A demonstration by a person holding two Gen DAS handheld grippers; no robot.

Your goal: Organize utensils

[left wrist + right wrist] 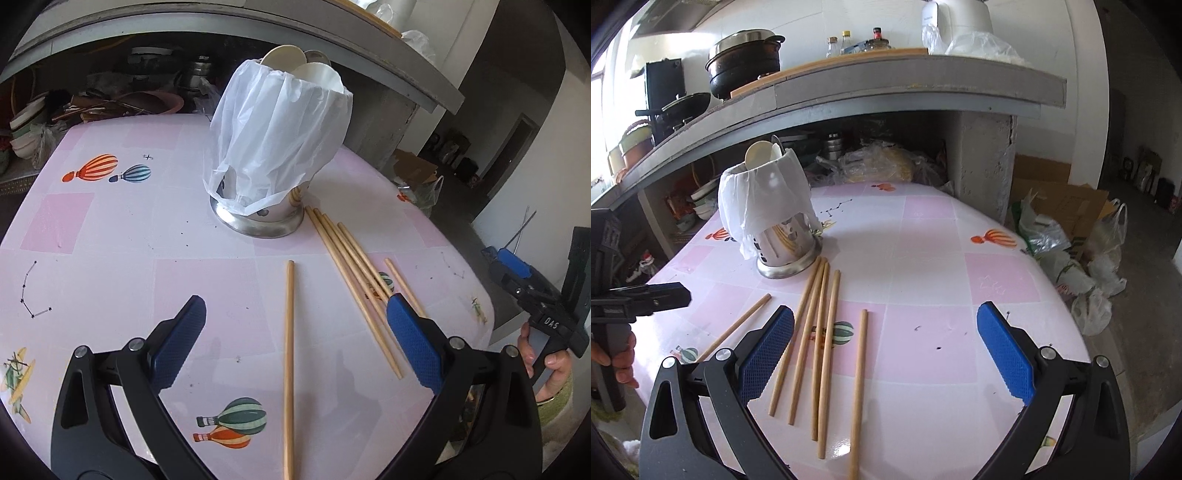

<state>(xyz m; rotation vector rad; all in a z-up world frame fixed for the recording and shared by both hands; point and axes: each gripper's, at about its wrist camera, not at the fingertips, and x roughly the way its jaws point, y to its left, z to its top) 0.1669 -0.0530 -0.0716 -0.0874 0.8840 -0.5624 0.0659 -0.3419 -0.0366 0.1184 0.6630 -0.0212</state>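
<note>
Bag-draped steel holder (783,243) holds spoons (759,153); chopsticks (820,332) lie beside it.

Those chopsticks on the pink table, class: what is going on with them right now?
A person holds a claw in each hand above the table. Six wooden chopsticks lie loose on it beside a steel utensil holder draped with a white plastic bag, spoons standing inside. The left claw is open over a single chopstick; the right claw is open too. Nothing is gripped yet.
</note>
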